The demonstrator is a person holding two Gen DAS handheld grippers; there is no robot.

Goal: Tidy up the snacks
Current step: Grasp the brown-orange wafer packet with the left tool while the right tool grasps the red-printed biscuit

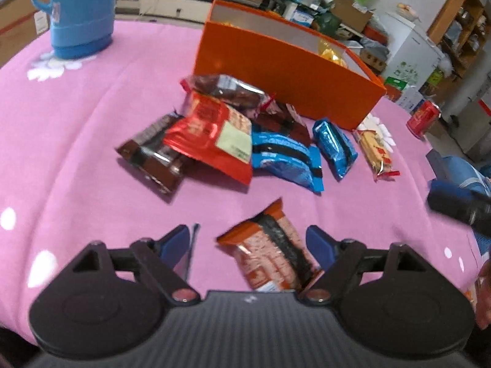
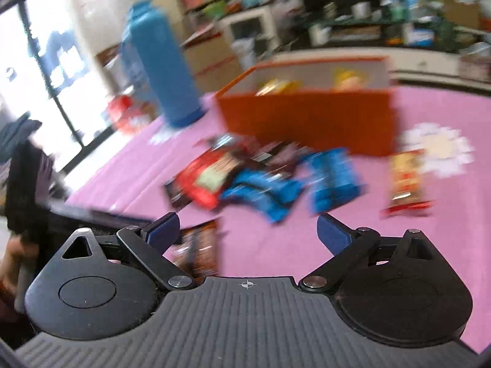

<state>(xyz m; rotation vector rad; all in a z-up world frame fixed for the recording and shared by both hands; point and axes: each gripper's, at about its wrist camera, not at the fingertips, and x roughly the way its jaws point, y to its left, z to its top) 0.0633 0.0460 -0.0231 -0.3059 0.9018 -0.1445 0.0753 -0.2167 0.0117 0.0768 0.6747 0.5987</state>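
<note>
On the pink table (image 1: 76, 128) an orange packet (image 1: 273, 251) is seen lying between the spread fingers of the left tongs (image 1: 247, 239); whether the right finger touches it cannot be told, and the left finger stands clear, so the tongs are released. A heap of snacks (image 1: 214, 135) is spread beyond, in front of the orange box (image 1: 276, 70), in which yellow packets are lodged. A cracker pack (image 1: 376, 150) is laid apart at the right. The right tongs (image 2: 248, 230) are held wide over bare cloth, nothing gripped. A blue flask (image 1: 81, 12) is stood at the far corner.
</note>
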